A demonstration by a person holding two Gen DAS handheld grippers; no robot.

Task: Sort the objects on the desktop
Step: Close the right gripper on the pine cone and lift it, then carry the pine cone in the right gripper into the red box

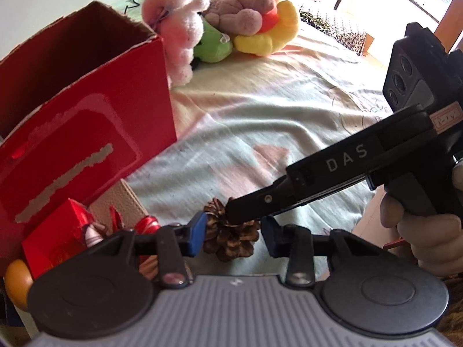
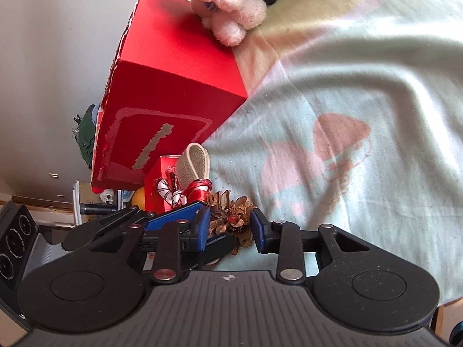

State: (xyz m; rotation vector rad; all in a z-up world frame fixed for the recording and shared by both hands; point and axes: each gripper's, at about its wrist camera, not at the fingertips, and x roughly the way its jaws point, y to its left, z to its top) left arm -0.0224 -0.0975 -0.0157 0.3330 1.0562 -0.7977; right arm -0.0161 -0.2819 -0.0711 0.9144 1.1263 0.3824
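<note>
A brown pine cone lies on the pale cloth, between the open blue-padded jaws of my left gripper. My right gripper reaches in from the right, its black tip over the cone. In the right wrist view the cone sits between the open jaws of my right gripper, with the left gripper's blue finger beside it. A red-and-white ribbon ornament and a small red box lie left of the cone.
A tall open red cardboard box stands at the left. Plush toys, pink, green and yellow, lie behind it. A beige pouch leans on the red box. An orange ball sits at lower left.
</note>
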